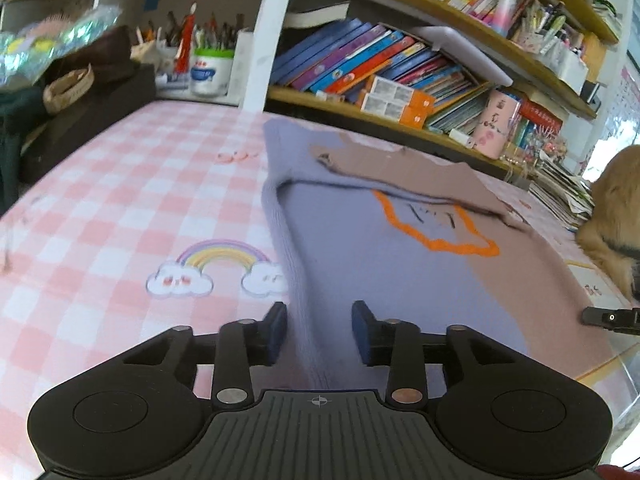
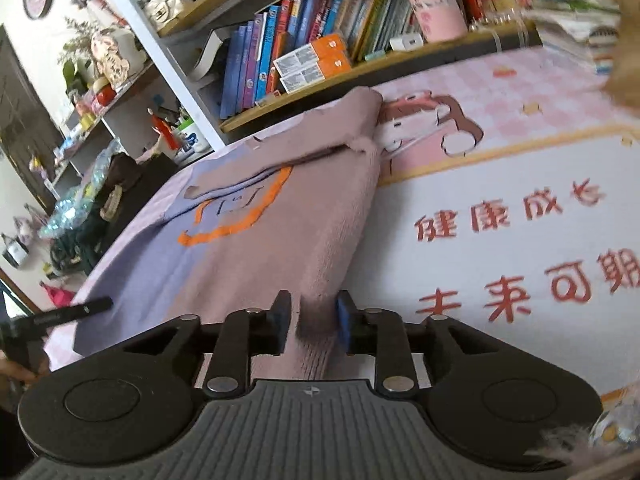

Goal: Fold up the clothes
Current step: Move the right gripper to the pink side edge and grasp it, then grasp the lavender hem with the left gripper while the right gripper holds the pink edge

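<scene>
Garments: one sweater point(image 1: 360, 216) — lilac on one half, dusty pink on the other, with an orange outline on the chest.
Place: it lay flat on the pink checked table cover point(image 1: 120, 200), in front of the bookshelf point(image 1: 400, 68).
Grippers: two.
Left gripper point(image 1: 319, 330): jaws partly apart, the ribbed lilac edge running between them; no pad pressed on it.
Right gripper point(image 2: 313, 318): jaws narrowly apart around the ribbed pink edge — whether the pads touched it, I could not tell.
Long axis: from the grippers away toward the shelf, the far end folded back over the chest.
</scene>
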`<action>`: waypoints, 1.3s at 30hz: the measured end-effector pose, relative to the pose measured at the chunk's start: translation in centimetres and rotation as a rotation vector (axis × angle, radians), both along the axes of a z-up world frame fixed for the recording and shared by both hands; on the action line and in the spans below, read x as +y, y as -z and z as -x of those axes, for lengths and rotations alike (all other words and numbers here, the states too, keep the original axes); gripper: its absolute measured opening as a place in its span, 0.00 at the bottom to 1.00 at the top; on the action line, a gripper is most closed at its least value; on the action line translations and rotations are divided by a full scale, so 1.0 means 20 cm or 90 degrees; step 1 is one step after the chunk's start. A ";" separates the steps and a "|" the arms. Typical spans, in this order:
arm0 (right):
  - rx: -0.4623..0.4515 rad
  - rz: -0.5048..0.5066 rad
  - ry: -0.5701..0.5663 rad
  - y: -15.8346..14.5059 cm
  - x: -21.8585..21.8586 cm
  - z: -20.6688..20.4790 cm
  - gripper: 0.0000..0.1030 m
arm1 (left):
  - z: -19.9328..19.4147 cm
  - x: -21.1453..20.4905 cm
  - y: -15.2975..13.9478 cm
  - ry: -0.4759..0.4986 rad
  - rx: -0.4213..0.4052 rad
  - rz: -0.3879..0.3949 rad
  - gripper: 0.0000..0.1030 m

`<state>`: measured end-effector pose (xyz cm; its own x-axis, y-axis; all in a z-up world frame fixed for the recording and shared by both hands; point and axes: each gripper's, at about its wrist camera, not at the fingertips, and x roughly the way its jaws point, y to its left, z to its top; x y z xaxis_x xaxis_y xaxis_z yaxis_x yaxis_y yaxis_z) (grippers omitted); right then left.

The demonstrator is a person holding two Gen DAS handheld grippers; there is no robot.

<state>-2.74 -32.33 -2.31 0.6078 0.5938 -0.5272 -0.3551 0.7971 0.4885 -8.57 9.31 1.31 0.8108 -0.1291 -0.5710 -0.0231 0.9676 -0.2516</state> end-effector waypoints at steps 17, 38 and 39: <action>-0.005 -0.074 -0.042 -0.10 0.02 0.01 0.11 | -0.01 0.02 -0.07 0.027 -0.017 0.026 0.06; 0.042 -0.070 -0.047 0.02 0.00 0.06 0.13 | 0.06 0.08 0.04 0.019 0.013 0.134 0.15; 0.045 -0.073 -0.051 0.02 0.00 0.07 0.11 | 0.07 0.09 0.04 0.022 0.016 0.145 0.07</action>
